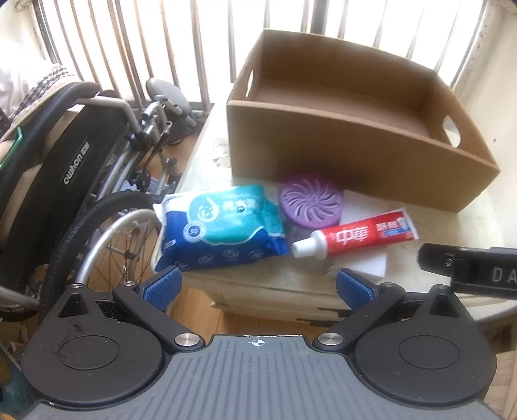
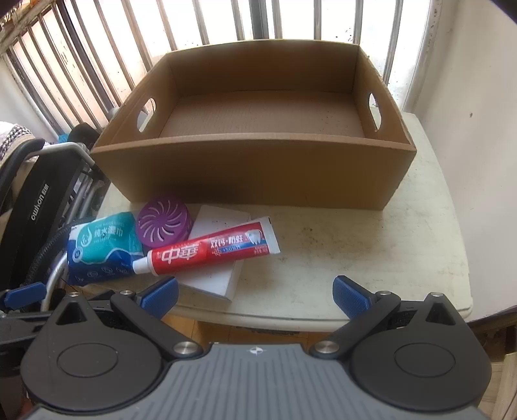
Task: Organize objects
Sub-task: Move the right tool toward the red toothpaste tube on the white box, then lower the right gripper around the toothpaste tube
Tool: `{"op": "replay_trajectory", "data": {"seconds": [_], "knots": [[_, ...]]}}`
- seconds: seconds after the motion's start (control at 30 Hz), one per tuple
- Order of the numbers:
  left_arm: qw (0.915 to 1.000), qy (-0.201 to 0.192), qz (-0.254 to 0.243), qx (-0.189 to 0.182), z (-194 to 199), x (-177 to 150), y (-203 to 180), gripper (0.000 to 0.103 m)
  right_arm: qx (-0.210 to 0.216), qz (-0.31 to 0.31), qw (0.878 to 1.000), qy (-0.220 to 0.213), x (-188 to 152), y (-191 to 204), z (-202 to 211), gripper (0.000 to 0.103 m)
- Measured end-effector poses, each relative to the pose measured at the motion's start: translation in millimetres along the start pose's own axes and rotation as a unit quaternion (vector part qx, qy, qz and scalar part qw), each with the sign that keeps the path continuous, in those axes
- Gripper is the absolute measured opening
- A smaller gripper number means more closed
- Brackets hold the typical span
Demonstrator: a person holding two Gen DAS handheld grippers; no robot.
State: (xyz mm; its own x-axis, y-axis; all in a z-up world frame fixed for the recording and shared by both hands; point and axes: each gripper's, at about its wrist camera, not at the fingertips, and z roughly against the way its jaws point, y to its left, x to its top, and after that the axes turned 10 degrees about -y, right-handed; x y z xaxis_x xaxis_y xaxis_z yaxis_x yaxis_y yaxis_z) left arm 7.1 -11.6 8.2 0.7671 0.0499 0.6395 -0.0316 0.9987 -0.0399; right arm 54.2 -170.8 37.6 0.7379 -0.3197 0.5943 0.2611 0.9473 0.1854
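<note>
An empty cardboard box with handle holes stands at the back of a cream table. In front of it lie a blue wet-wipes pack, a purple round air freshener, a red toothpaste tube and a white block under the tube. My left gripper is open and empty, just before the table's front edge, near the wipes. My right gripper is open and empty at the front edge, right of the white block.
A folded wheelchair stands close to the table's left side. A barred window is behind the box and a white wall on the right. The right gripper's body shows at the left wrist view's right edge.
</note>
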Motion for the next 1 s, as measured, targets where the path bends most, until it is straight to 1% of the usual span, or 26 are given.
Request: {"op": "replay_trajectory", "data": {"seconds": [0.2,0.4,0.53,0.7,0.77,0.9,0.93,1.0], "knots": [[1.0,-0.002,0.003,-0.001,-7.0,6.2,-13.1,0.101,0.031,-0.025,0.999,0.005,11.5,-11.0,-6.0,0.103],[0.9999,-0.002,0.006,0.009,-21.2,12.4,-29.3,0.101,0.064,-0.044,0.997,0.014,30.0,-30.6,-27.4,0.103],[0.9999,0.0,-0.004,0.016,-33.2,14.8,-45.9,0.101,0.076,-0.033,0.996,0.025,38.9,-39.1,-46.0,0.103],[0.9991,0.001,-0.04,0.011,-43.6,14.4,-65.8,0.101,0.097,-0.03,0.994,0.027,48.3,-48.3,-59.8,0.102],[0.9988,0.0,-0.048,0.009,-45.9,14.0,-69.5,0.101,0.104,-0.033,0.993,0.034,49.4,-51.1,-65.0,0.099],[0.998,0.002,-0.063,-0.004,-49.1,13.1,-73.6,0.101,0.114,-0.05,0.991,0.05,46.2,-54.9,-70.3,0.096],[0.9982,0.001,-0.06,-0.007,-48.2,12.0,-74.2,0.101,0.115,-0.056,0.99,0.054,45.2,-55.1,-70.8,0.096],[0.9975,0.004,-0.067,-0.022,-48.6,12.4,-75.6,0.099,0.118,-0.074,0.988,0.062,43.3,-56.5,-71.6,0.094]]}}
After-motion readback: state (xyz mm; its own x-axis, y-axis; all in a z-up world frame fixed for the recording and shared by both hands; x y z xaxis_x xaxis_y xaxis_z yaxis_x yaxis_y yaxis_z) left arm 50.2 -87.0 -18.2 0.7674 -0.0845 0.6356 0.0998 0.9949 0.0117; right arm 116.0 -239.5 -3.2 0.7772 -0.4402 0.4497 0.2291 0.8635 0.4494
